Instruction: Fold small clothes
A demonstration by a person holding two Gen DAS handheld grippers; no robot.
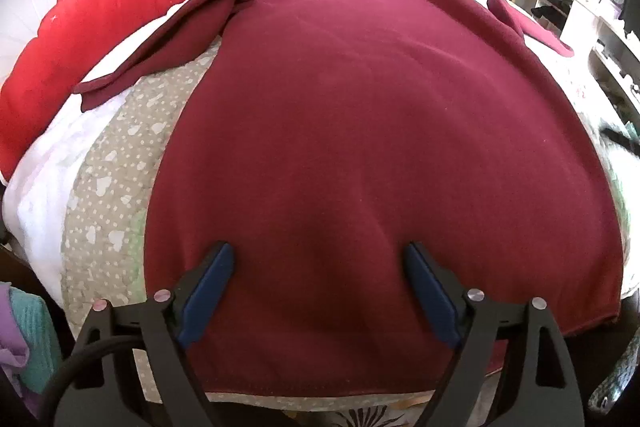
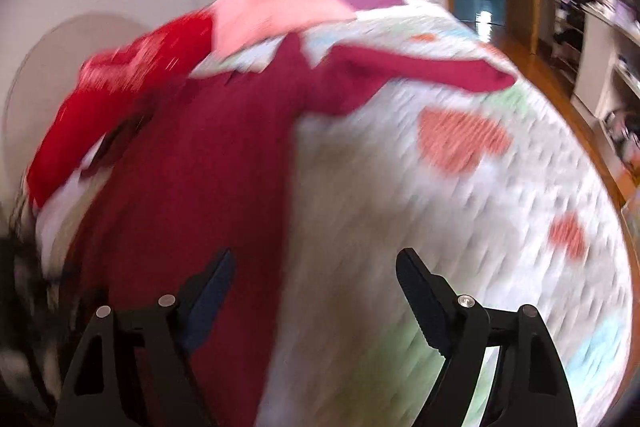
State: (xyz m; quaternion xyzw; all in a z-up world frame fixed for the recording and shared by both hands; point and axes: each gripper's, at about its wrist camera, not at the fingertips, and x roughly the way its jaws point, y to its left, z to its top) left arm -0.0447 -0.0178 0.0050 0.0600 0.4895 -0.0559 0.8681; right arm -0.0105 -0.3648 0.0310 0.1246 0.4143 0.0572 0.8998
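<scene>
Nearest, the left gripper (image 1: 320,259) hangs released, jaws spread wide over the near hem of the maroon sweater (image 1: 360,131), gripping nothing; the right gripper (image 2: 314,267) is likewise released, its left finger over the sweater's right edge and its right finger over bare quilt (image 2: 460,227), though that view is badly smeared. Farther on, the sweater lies flat on the bed with its neckline at the far end; the left sleeve (image 1: 160,55) runs out over the quilt toward the left, the right sleeve (image 2: 420,71) sticks out to the right. Beyond, a red pillow (image 1: 100,27) sits at the far left, close beside the left sleeve. No fold looks begun. The risk, I judge, lies in the grasp: jaws closing over thick fabric may pinch the quilt beneath too, dragging both; a hurried right hand could miss the edge; a swung sleeve might snag on the pillow.
</scene>
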